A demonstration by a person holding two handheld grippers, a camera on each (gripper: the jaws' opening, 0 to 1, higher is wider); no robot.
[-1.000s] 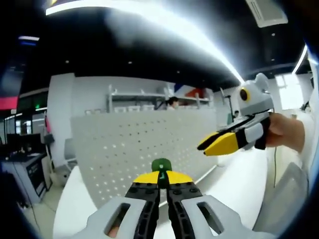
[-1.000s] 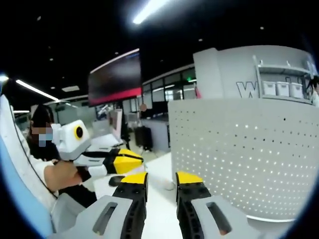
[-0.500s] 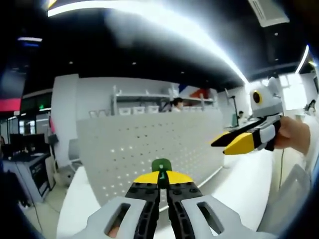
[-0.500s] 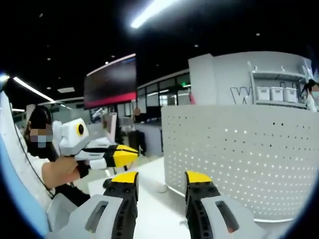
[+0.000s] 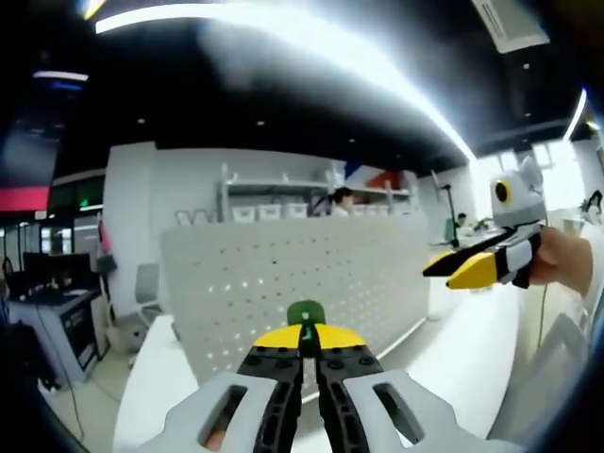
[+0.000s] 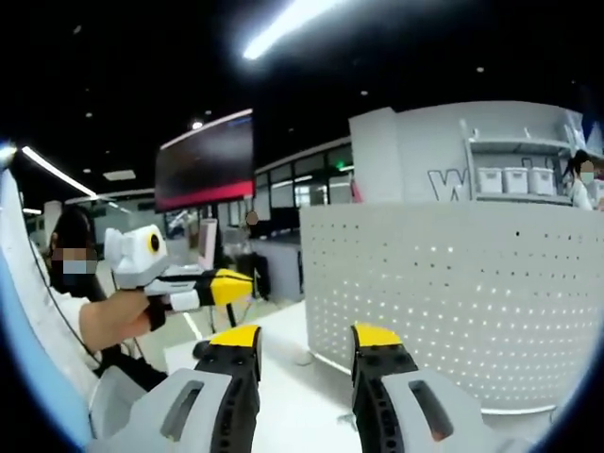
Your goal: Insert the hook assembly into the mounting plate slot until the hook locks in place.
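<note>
The left tongs [image 5: 304, 351], closed on the green hook assembly [image 5: 305, 313], face the perforated mounting plate [image 5: 311, 283] for insertion, while the right tongs [image 6: 307, 347] stand open, empty.

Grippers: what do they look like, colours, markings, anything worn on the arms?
Both match. The left gripper has pale grey bodies with slotted cutouts, black ribbed jaws and yellow tips; the right gripper is the same. Seen from the side, each carries a white housing with a yellow-ringed round mark. The person's hand and forearm look bare; a white short sleeve shows. No cables are discernible.
</note>
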